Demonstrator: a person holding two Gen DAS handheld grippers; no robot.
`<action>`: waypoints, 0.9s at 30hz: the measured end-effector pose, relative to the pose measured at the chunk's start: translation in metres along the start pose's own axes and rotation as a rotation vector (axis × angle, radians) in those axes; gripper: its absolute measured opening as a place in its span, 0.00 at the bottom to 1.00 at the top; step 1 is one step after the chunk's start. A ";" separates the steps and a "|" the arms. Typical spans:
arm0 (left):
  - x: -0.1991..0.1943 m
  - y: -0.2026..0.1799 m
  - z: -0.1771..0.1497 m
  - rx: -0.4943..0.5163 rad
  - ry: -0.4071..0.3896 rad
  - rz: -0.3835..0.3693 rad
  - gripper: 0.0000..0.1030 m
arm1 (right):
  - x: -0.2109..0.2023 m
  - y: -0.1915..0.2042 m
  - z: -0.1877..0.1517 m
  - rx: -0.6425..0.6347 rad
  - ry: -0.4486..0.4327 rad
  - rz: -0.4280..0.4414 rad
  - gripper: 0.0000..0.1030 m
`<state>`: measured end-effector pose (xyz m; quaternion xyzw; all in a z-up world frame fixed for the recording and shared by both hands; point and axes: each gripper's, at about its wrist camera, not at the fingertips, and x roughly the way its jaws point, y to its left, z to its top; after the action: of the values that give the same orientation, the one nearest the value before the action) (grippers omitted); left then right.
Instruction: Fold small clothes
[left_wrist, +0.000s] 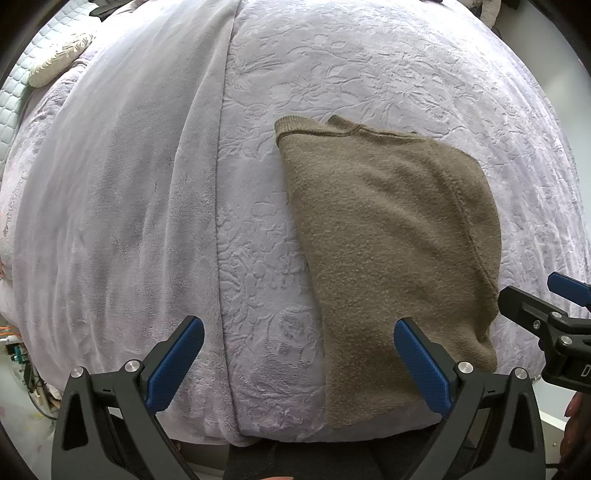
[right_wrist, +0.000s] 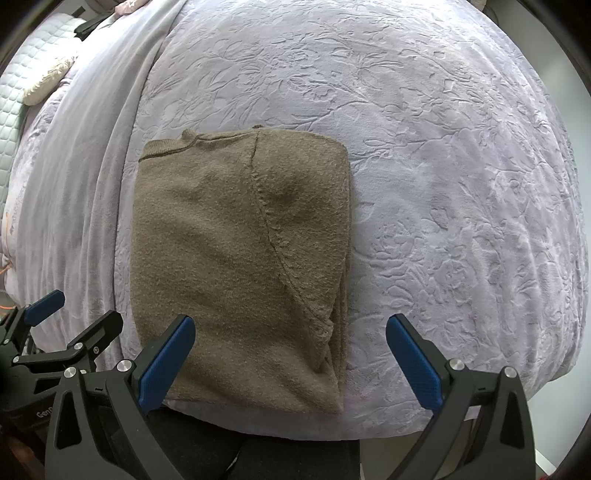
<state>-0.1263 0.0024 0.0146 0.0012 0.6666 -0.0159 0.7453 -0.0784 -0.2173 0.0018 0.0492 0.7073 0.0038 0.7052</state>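
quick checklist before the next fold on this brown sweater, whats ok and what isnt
1. Left gripper open and holding nothing: ok.
2. Right gripper open and holding nothing: ok.
3. Brown sweater lying flat on the lavender blanket, already folded into a narrow rectangle: ok.
4. Near hem within reach of both grippers, at the bed's front edge: ok.
5. Edges lined up: not ok, the layers at the near right corner are bunched and uneven.
6. Sleeves tucked neatly inside the fold: cannot tell, hidden under the top layer.
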 end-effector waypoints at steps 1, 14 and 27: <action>0.000 0.000 0.000 0.000 0.000 0.000 1.00 | 0.000 0.000 0.000 0.000 0.001 0.000 1.00; 0.002 0.000 0.000 0.002 0.005 0.005 1.00 | 0.001 0.000 0.000 0.003 0.002 0.001 1.00; 0.002 0.000 -0.001 0.005 0.006 0.008 1.00 | 0.001 0.000 0.000 0.000 0.004 0.002 1.00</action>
<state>-0.1268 0.0023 0.0130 0.0056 0.6686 -0.0145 0.7434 -0.0788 -0.2176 0.0006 0.0497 0.7086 0.0045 0.7038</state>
